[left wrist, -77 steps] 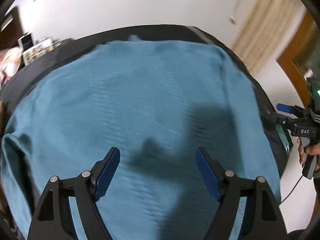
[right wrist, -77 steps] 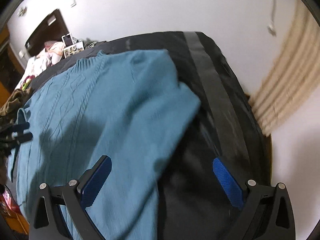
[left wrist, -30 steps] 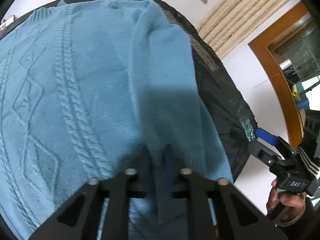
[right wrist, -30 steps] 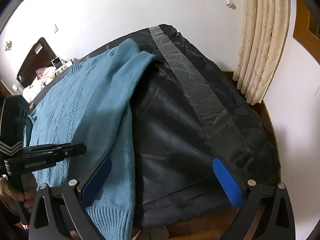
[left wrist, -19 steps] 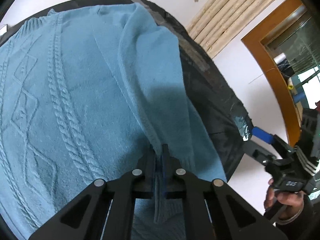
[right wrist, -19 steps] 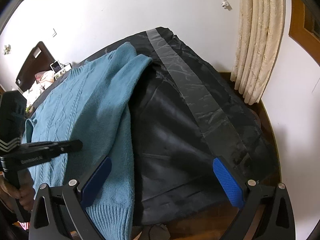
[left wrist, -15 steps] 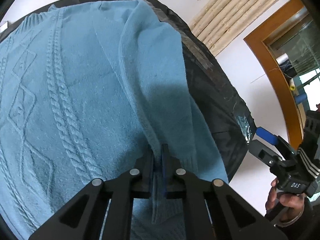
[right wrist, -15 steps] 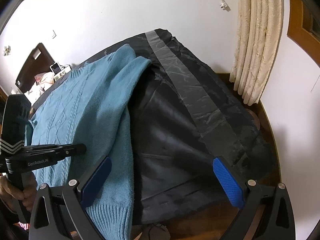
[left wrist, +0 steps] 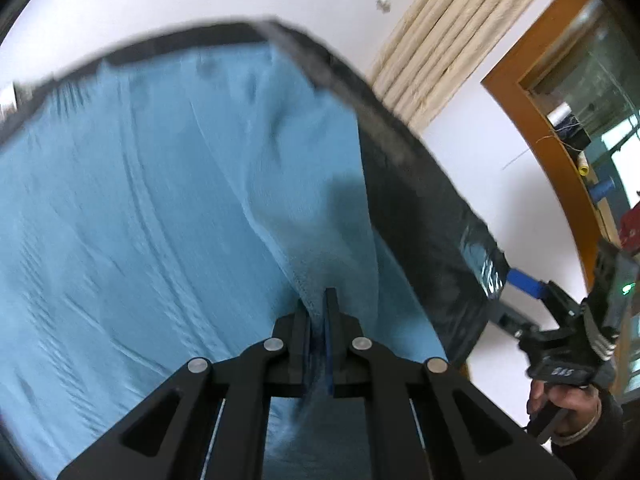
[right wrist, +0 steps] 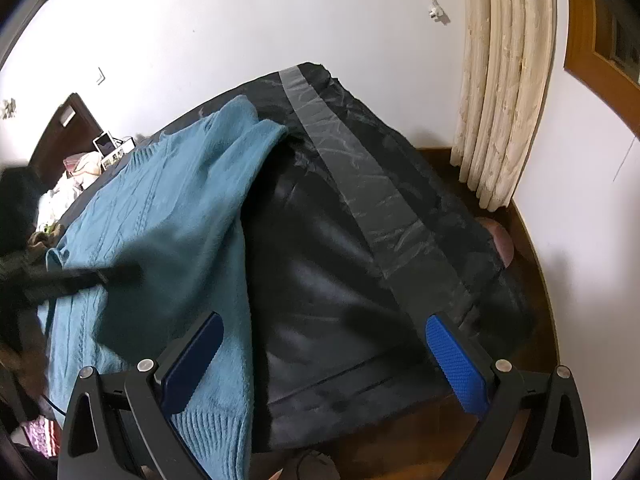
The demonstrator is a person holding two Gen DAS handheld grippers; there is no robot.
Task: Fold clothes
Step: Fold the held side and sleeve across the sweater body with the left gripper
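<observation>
1. We find the blue sweater (right wrist: pixel 168 216) spread over the black-covered table (right wrist: pixel 360 240), its sleeve (right wrist: pixel 224 280) laid along the right side.
2. The left hand-held gripper (left wrist: pixel 316 308) is clamped on a fold of the sleeve edge.
3. The right hand-held gripper (right wrist: pixel 320 348) stands wide apart, holding nothing.
4. We judge folding is in progress; the body lies mostly flat, and the further folds appear outstanding.

Blue sweater on a black table

The blue sweater (right wrist: pixel 168 208) lies on the black table (right wrist: pixel 360 280) (a grey strip runs across it). The right gripper (right wrist: pixel 320 356) hangs wide open above the sweater's edge.
</observation>
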